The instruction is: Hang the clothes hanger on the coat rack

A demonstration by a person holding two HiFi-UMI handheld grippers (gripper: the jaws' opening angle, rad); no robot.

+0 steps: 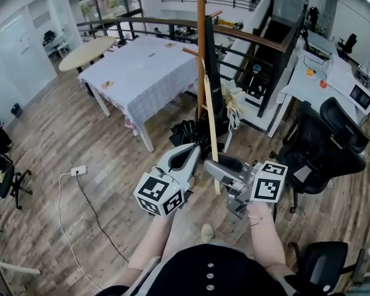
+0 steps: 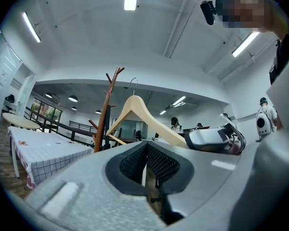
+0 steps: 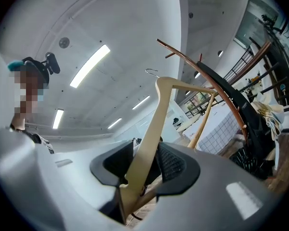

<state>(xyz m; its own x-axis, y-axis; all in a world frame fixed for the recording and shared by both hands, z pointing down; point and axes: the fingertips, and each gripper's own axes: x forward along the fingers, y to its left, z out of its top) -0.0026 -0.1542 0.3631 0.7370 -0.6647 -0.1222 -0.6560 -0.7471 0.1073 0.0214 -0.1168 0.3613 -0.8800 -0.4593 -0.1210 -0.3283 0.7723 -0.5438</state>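
Hanger (image 1: pixel 209 116) is pale smooth wood, triangular w/ sloping shoulders, a thin crossbar & a small wire hook on top (image 2: pixel 132 83). It's up in the air, just in front of the coat rack (image 1: pixel 200 42) and not hung: both gripper views show the hook clear of the branches. Right gripper (image 3: pixel 144 165) is clamped on the end of one hanger arm, w/ mesh-textured dark pads pressing either side of the wood. Left gripper (image 2: pixel 145 162) has its jaws together, only a hairline slit between the pads & nothing in them; it's alongside the right one, near the hanger but apart from it. Rack is a reddish-brown wooden pole w/ short angled pegs. Head view catches the hanger edge-on, so it reads as a thin stick & its hook is lost against the pole. Rack top is cut off by the frame edge; its base is hidden behind dark bundles. Hanger's gripped end disappears btw the right jaws. Table (image 1: pixel 142 73) behind has a checked cloth; the floor (image 1: pixel 61 140) is wood plank.
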